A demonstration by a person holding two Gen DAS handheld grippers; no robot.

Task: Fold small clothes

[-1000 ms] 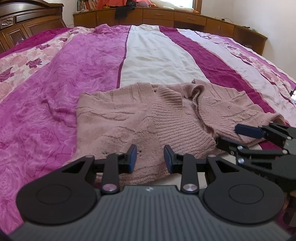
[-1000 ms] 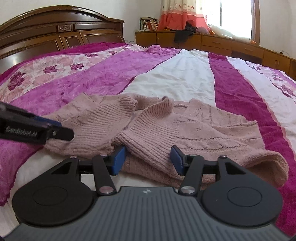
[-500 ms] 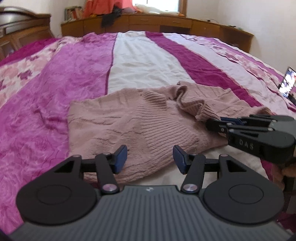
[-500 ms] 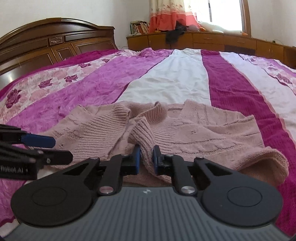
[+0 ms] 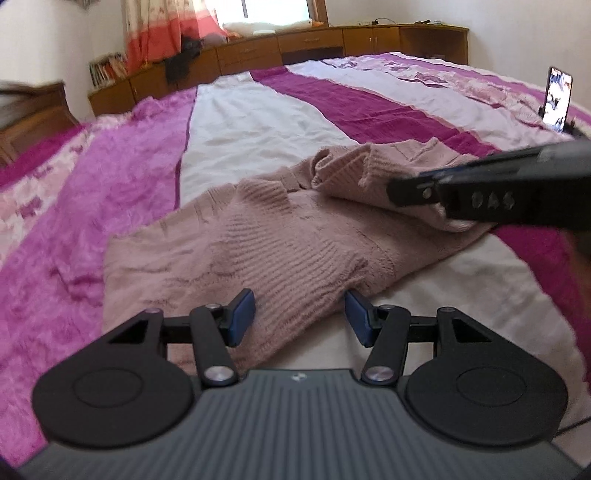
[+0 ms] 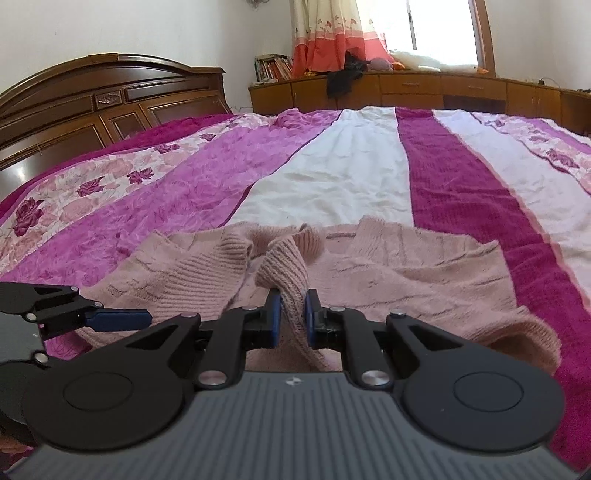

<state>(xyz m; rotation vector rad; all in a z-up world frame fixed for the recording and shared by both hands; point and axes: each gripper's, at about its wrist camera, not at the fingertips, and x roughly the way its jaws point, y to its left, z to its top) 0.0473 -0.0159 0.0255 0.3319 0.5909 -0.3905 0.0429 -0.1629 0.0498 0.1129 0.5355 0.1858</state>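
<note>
Having closed since a moment ago, the right gripper now clamps the ribbed sleeve of the pink sweater lying on the bedspread, readying a fold, while the left gripper gapes over its hem.

Carved wooden headboard, striped magenta bedspread, low wooden cabinets, sunlit curtained window

left gripper: fingers spread wide, nothing pinched between them, held low and level | right gripper: fingers closed tight on a fold of the pink sweater, knit standing up between the pads | left gripper sat left of the right gripper's fingers
</note>
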